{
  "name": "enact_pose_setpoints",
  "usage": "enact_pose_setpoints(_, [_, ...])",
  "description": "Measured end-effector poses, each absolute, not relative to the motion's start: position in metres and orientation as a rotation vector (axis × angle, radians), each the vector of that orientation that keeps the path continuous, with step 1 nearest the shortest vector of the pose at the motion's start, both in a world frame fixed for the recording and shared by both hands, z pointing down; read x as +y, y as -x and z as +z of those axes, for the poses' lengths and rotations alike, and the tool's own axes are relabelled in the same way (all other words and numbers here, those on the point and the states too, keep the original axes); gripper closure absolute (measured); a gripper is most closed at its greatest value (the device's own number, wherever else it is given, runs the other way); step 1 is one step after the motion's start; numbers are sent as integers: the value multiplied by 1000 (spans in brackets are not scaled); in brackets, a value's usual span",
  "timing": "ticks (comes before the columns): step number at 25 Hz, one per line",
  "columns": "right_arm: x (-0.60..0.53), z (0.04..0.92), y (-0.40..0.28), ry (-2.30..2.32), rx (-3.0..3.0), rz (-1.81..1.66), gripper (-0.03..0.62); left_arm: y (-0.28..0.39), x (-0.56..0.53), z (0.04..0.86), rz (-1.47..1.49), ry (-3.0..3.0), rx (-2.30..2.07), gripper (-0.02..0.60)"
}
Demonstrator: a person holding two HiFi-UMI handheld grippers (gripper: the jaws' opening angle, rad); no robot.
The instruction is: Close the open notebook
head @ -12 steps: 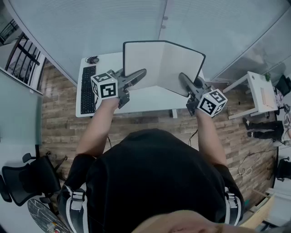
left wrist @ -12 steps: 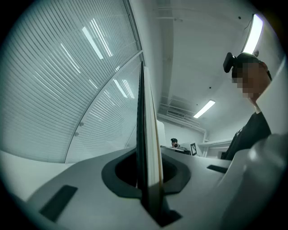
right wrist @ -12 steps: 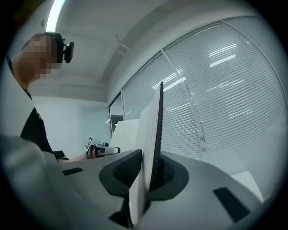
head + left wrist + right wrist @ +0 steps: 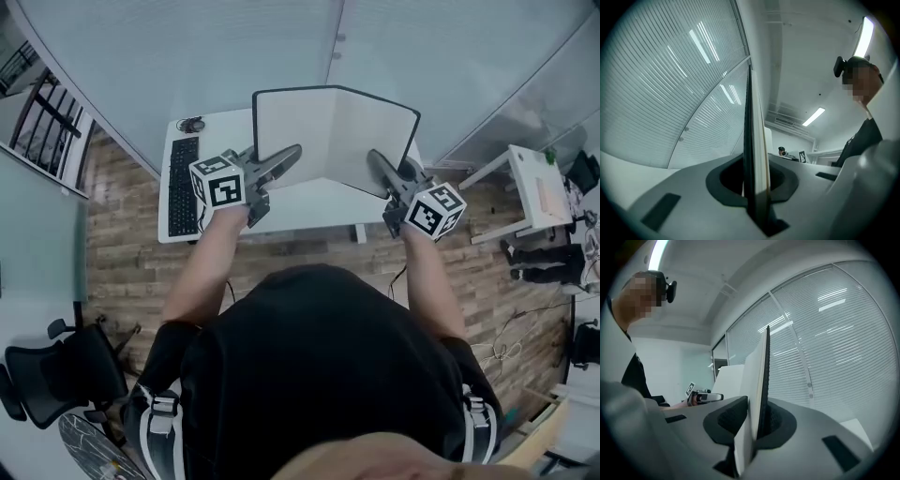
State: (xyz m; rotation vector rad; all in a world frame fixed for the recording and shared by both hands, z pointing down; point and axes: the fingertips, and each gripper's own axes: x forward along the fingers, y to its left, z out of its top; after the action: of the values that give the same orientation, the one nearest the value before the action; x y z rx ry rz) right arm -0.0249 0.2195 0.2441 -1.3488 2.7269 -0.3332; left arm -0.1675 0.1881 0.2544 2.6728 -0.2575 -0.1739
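Plainly, the large open notebook with a dark cover and white pages [image 4: 337,131] stood raised over the far half of the white rectangular desk [image 4: 309,211], close to its far edge and nearer the right corner than the left. Its two halves formed a shallow V, with the blank pages facing the person. Whether its lower edge touched the desk could not be told from the head view.

The left gripper [image 4: 295,150] reached in level from the near left and had hold of the notebook's left half. The right gripper [image 4: 373,157] did the same with the right half. In the left gripper view its fingers [image 4: 693,201] were nearly together, pinching that half edge-on, with the dark cover on one side and the pale page block on the other. In the right gripper view the fingers [image 4: 825,432] were likewise almost closed, clamped on the thin stack of pages and cover, which rose upright from between them.

A black computer keyboard [image 4: 181,187] lay lengthwise along the desk's left edge, well apart from the notebook. Pale horizontal window blinds [image 4: 187,56] ran behind the desk's far edge. Brown wood-plank floor [image 4: 122,253] showed beside its left edge, with a black office chair [image 4: 61,370] standing on it further off.
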Motion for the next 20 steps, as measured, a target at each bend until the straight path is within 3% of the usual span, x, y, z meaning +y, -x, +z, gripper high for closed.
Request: enact_pose_setpoints(20, [213,242,31,1369,2689,-316,525,169,174,257,-186,-2655,-195,522])
